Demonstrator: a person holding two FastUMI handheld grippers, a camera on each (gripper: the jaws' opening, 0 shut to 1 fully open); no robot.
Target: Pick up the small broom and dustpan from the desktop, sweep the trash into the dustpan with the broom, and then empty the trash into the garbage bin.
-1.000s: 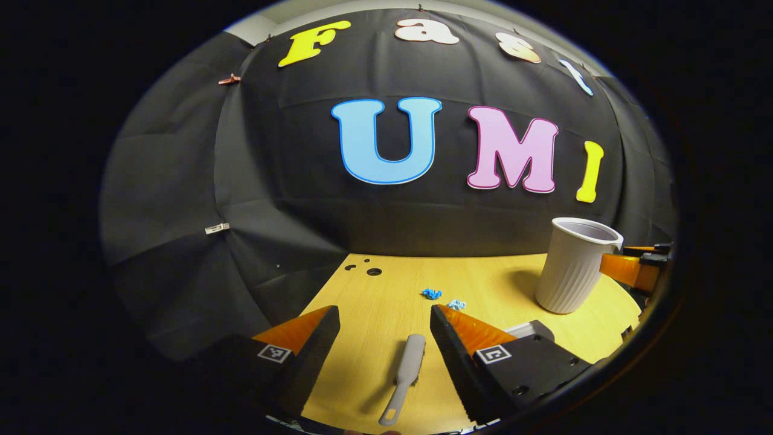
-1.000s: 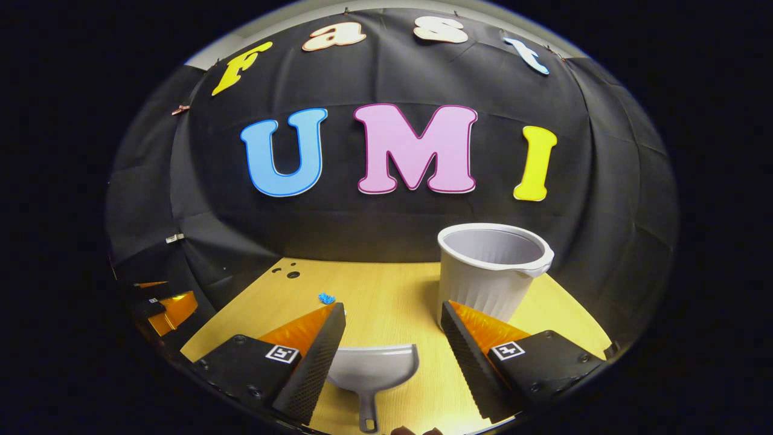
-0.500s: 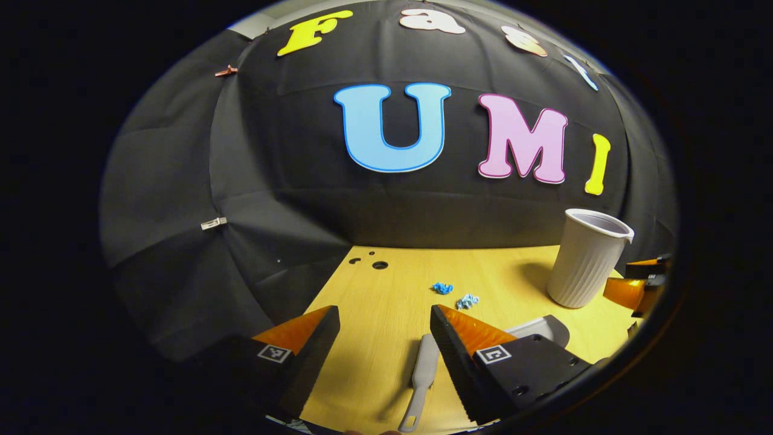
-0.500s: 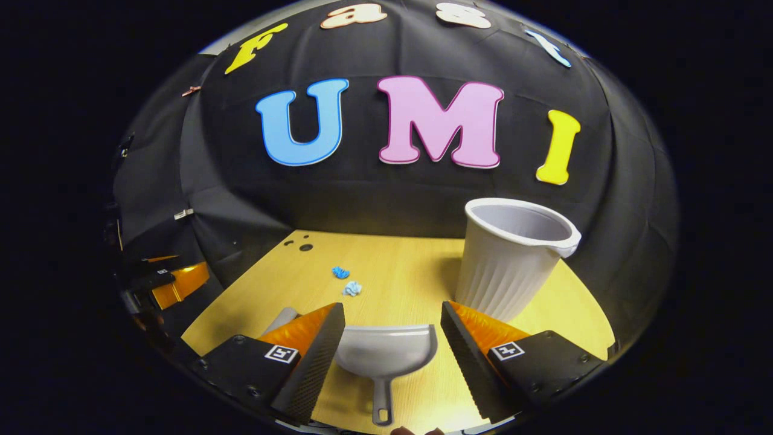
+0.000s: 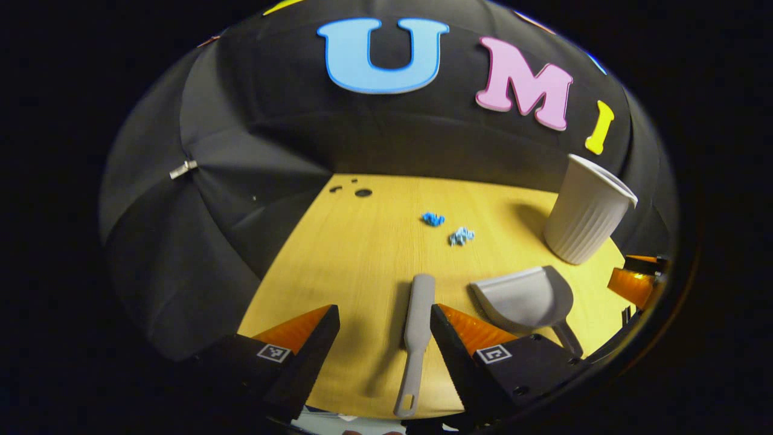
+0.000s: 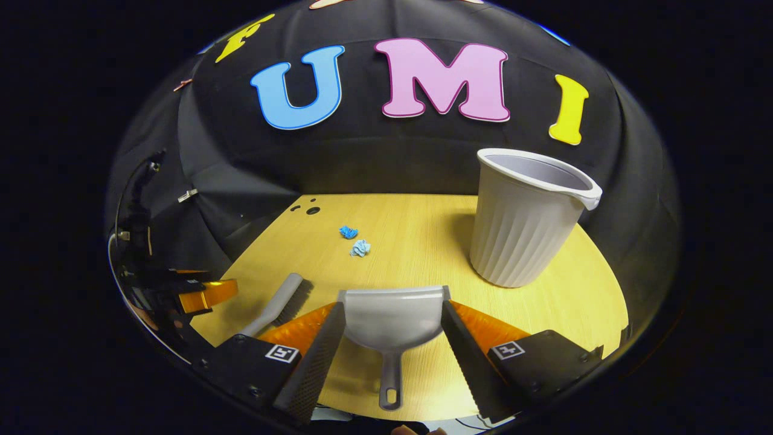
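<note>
A small grey broom [image 5: 418,323] lies flat on the wooden desktop [image 5: 362,254], its handle toward me. My left gripper [image 5: 384,314] hangs open above it, the broom close beside its right finger. To the right lies the grey dustpan [image 5: 524,297]. In the right gripper view the dustpan [image 6: 392,317] lies between the fingers of my open right gripper [image 6: 392,311], handle toward me, and the broom [image 6: 279,304] lies to its left. Two blue paper scraps [image 5: 448,228] [image 6: 355,240] sit mid-desk. The white ribbed garbage bin [image 6: 524,217] [image 5: 587,211] stands at the right.
Small dark holes [image 5: 362,193] mark the desk's far left corner. Black cloth walls close the booth behind and to the left. The other gripper's orange finger [image 6: 205,293] shows at the left edge of the right gripper view.
Both grippers have pulled back and tilted downward. More of the desk shows now, and the whole broom and dustpan have come into sight. Both stay open.
</note>
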